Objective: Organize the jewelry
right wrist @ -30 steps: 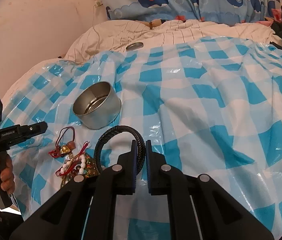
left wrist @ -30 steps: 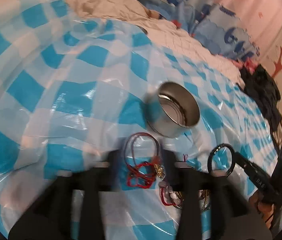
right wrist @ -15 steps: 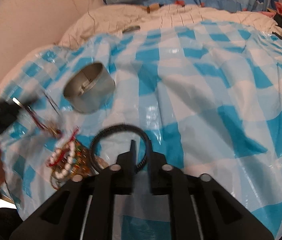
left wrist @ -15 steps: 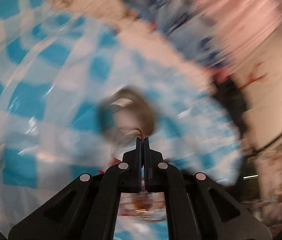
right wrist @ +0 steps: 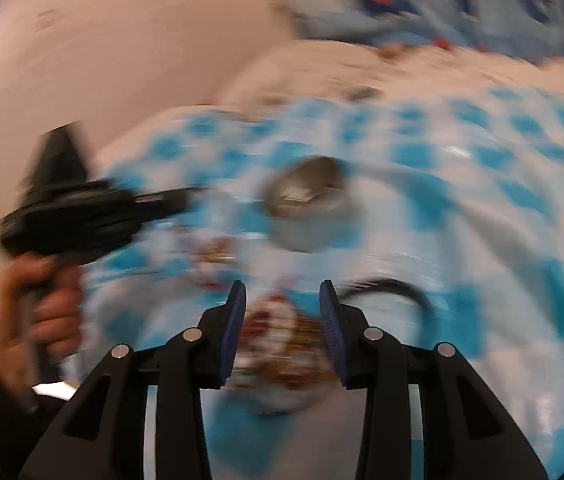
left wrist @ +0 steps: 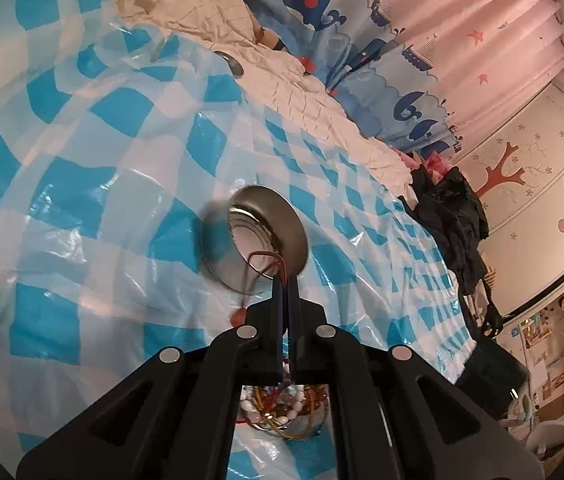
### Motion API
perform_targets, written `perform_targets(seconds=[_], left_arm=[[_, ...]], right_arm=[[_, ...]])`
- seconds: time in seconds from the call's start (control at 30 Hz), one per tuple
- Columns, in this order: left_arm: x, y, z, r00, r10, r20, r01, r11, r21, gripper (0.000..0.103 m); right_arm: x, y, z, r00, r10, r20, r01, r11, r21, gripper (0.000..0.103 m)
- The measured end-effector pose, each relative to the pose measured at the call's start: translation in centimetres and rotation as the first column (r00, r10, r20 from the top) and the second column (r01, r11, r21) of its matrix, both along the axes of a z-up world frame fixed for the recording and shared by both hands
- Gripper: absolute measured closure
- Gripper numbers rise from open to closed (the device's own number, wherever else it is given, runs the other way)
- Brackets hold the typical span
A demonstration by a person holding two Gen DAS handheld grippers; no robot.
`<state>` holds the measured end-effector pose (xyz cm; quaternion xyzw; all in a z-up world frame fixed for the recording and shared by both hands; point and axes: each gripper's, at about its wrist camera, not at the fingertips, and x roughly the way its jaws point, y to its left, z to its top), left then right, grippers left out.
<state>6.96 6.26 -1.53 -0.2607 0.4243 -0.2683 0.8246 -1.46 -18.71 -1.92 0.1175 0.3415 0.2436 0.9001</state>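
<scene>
Left claw [left wrist: 285, 280]: pressed together, pinching a red cord bracelet [left wrist: 259, 266]. The cord loops out from the tips in front of the near wall of the tin; a small reddish bead or knot hangs below it, left of the fingers.

Right claw [right wrist: 282, 300]: spread wide, nothing between the blue pads [right wrist: 237, 320]. This view is heavily smeared, so fine detail cannot be told.

Metal tin [left wrist: 259, 236]: round, lidless, resting on the sheet just beyond the left claw's tips. Also seen in the right wrist view [right wrist: 308, 208], ahead of the open claw.

Jewelry pile [left wrist: 282, 408]: white, amber and red beads with thin gold-coloured strands, lying on the sheet under the left claw's body. In the right wrist view the same heap [right wrist: 277, 332] sits between and just beyond the spread fingers.

Black bracelet [right wrist: 394, 290]: dark ring lying on the sheet, just right of the right claw's right finger.

Blue-and-white checked plastic sheet [left wrist: 81, 184]: covers the bed, glossy and wrinkled.

Left hand [right wrist: 47, 312]: grips the black handle of the left tool at the left edge.

Whale-print curtain [left wrist: 322, 12]: behind the bed.
</scene>
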Motion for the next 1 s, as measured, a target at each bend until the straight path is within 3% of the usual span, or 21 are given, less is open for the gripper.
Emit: perform_targets(seconds=[0.07, 0.2, 0.47, 0.57, 0.7, 0.8, 0.93, 1.0], left_arm=[[0.0, -0.7, -0.1, 1.000, -0.008, -0.004, 0.008, 1.000, -0.007, 0.102], [-0.4, -2.1, -0.1, 0.999, -0.040, -0.015, 0.039, 0.999, -0.036, 0.102], [-1.8, -4.5, 0.3, 0.992, -0.122, -0.013, 0.120, 0.989, -0.083, 0.102], [-2.2, -4.8, 0.5, 0.991, -0.137, -0.008, 0.136, 0.987, -0.085, 0.102], [-2.3, -4.6, 0.6, 0.992, -0.126, -0.003, 0.125, 0.990, -0.070, 0.102], [-1.8, -3.9, 0.3, 0.996, -0.085, -0.010, 0.085, 0.996, -0.022, 0.102], [-0.6, -4.5, -0.4, 0.997, -0.071, -0.039, 0.073, 0.996, 0.050, 0.100], [0.2, -5.7, -1.1, 0.995, -0.084, -0.057, 0.090, 0.991, 0.101, 0.097]], right_arm=[[-0.9, 2.2, 0.9, 0.995, 0.085, 0.051, -0.084, 0.996, -0.007, 0.065], [-1.2, 4.5, 0.7, 0.989, 0.145, 0.032, -0.146, 0.989, 0.033, 0.065], [0.5, 3.8, -1.9, 0.991, 0.101, -0.089, -0.086, 0.984, 0.157, 0.065], [0.9, 3.3, -2.1, 0.992, 0.078, -0.099, -0.060, 0.983, 0.172, 0.071], [1.0, 4.1, -2.4, 0.983, 0.132, -0.128, -0.113, 0.983, 0.147, 0.073], [0.4, 4.2, -1.5, 0.985, 0.129, -0.117, -0.122, 0.991, 0.062, 0.073], [0.2, 0.7, -0.7, 0.992, -0.039, -0.123, 0.026, 0.994, -0.105, 0.072], [0.8, -1.8, -0.8, 0.980, -0.133, -0.149, 0.115, 0.986, -0.124, 0.072]])
